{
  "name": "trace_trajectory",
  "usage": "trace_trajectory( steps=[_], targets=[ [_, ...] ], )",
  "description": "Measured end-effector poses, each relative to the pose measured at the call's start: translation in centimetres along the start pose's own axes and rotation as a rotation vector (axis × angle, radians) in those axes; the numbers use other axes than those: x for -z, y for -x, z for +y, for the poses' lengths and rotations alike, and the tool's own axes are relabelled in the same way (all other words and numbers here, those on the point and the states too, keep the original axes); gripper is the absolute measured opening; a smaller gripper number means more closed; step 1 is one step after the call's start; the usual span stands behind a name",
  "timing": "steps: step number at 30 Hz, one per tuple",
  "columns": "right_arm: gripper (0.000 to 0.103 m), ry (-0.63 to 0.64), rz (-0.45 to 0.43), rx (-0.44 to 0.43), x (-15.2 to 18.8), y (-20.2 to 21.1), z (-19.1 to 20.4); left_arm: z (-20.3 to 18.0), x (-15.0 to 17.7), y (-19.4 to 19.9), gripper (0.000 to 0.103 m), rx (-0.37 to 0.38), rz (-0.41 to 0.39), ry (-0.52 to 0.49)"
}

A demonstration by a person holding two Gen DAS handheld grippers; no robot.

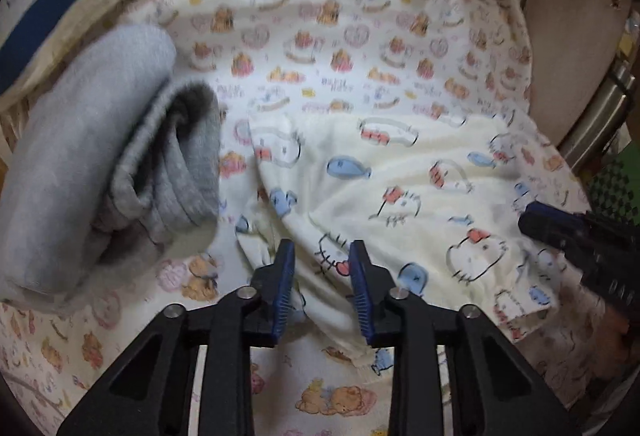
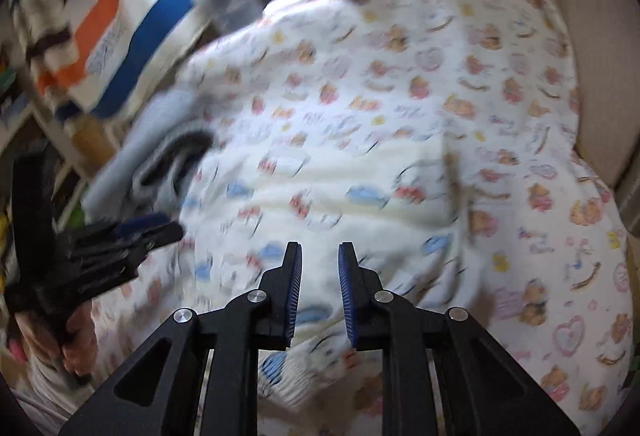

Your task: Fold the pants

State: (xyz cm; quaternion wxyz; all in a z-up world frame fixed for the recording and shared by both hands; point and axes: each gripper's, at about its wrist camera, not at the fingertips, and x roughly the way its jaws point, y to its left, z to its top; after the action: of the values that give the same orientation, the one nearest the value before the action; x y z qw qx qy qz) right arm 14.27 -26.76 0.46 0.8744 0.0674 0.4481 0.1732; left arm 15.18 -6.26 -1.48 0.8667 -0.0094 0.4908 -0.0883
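The cream pants [image 1: 400, 172], printed with cats and blue whales, lie rumpled on a bear-print sheet [image 1: 340, 36]. My left gripper [image 1: 323, 256] is shut on a raised ridge of the pants near their left edge, and the cloth fills the gap between its blue pads [image 1: 285, 276]. In the blurred right wrist view the pants [image 2: 320, 172] spread ahead of my right gripper [image 2: 319, 256]. It is shut on cloth near the gathered hem at the bottom. Each gripper shows in the other's view, the right gripper [image 1: 560, 232] at the pants' right edge and the left gripper [image 2: 160, 232] at their left.
A pile of folded grey garments [image 1: 100, 156] sits on the sheet just left of the pants. A striped blue, orange and cream cloth [image 2: 120, 16] lies beyond it. A beige padded surface [image 1: 568, 16] borders the right side. A hand [image 2: 80, 340] holds the left gripper.
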Motion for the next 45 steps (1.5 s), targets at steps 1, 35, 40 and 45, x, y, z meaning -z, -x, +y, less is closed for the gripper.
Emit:
trace_trajectory(
  steps=[1,35,40,45],
  targets=[
    [0.020,0.019,0.016,0.022,0.5,-0.5,0.4,0.3,0.3,-0.6,0.021,0.001,0.019,0.013],
    [0.019,0.072,0.047,0.003,6.6,0.5,1.2,-2.2,5.7,1.4,0.022,0.015,0.023,-0.114],
    [0.019,0.034,0.034,-0.056,5.4,2.2,1.3,-2.6,4.9,3.9,0.023,0.081,-0.025,-0.110],
    [0.063,0.084,-0.032,-0.038,5.0,4.5,2.6,-5.0,5.2,4.6,0.055,0.061,-0.048,-0.214]
  ],
)
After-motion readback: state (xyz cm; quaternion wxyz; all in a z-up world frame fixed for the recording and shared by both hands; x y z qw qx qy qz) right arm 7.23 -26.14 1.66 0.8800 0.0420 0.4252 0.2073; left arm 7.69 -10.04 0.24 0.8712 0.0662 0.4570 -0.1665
